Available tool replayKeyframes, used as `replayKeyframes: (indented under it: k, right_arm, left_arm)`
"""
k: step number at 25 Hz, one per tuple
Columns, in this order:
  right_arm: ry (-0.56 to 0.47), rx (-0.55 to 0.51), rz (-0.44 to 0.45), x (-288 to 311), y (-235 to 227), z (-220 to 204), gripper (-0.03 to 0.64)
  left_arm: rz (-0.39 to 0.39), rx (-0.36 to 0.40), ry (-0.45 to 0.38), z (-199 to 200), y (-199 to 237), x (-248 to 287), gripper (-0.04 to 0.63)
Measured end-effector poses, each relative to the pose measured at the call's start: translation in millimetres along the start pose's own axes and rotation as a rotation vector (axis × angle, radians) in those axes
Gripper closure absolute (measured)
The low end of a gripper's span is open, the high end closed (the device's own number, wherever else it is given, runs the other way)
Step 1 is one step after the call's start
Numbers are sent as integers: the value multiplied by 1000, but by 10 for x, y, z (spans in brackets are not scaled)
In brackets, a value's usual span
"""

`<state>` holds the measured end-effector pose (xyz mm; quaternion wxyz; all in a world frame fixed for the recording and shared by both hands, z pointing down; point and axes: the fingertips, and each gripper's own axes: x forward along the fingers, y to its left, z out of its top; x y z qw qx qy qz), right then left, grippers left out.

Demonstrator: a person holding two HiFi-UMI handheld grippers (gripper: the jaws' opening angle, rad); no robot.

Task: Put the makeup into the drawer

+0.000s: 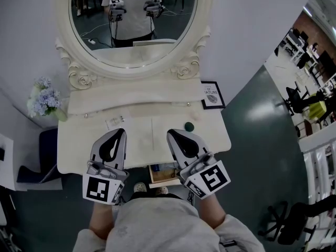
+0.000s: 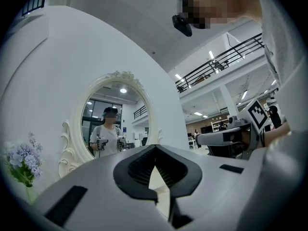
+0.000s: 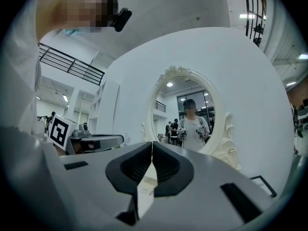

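Where the white vanity (image 1: 84, 140) ends, grey floor (image 1: 252, 125) begins.

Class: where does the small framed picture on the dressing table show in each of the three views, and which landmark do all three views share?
Head view: framed picture right of centre, a little above the middle.
Left gripper view: not in it.
Right gripper view: far lower right, near the picture's edge.
Shared landmark: the oval mirror.

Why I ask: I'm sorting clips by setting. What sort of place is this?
Probably a staged dressing corner in an open office hall: white vanity table with oval mirror, office chairs nearby, balcony railing overhead.
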<state>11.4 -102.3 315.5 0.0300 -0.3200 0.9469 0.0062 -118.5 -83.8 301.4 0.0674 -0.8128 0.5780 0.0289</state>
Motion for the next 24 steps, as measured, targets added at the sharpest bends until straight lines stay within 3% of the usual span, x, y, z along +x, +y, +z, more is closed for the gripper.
replayKeyframes:
  k: [24]
  right_arm:
    - [-7, -20, 29, 29, 10, 31, 595]
  left_arm:
    - [12, 12, 3, 11, -35, 15, 583]
